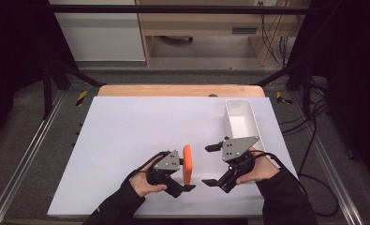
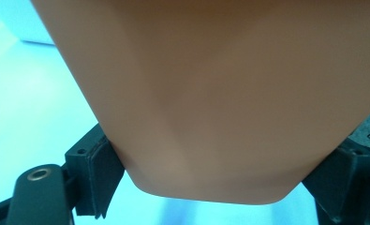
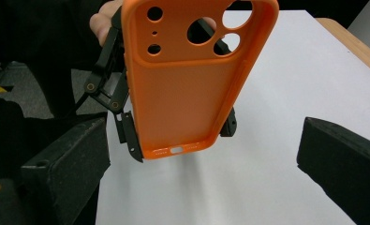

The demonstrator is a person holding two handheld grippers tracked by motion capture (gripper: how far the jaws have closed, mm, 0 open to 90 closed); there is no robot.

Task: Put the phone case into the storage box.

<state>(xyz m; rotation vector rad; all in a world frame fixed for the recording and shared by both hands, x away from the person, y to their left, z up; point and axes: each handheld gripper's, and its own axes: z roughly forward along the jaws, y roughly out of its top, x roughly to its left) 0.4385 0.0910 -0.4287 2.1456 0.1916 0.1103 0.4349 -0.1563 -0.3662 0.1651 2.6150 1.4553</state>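
Observation:
An orange phone case [image 1: 188, 161] stands on edge above the white mat, held across its sides by my left gripper [image 1: 185, 171], which is shut on it. In the left gripper view the case's smooth back [image 2: 210, 93] sits between the two black pads [image 2: 103, 173]. In the right gripper view the case [image 3: 187, 93] shows its inner side, camera cut-outs at the top, with the left gripper [image 3: 180, 131] clamped near its lower end. My right gripper [image 1: 208, 165] faces the case from the right, a short gap away. It is open [image 3: 203, 164], with nothing between its jaws.
A white rectangular bin [image 1: 241, 122] stands at the mat's right edge, just behind my right hand. The white mat [image 1: 140, 126] covers a wooden table [image 1: 173, 90]. Metal rails run along both sides, and cables lie on the floor at the right.

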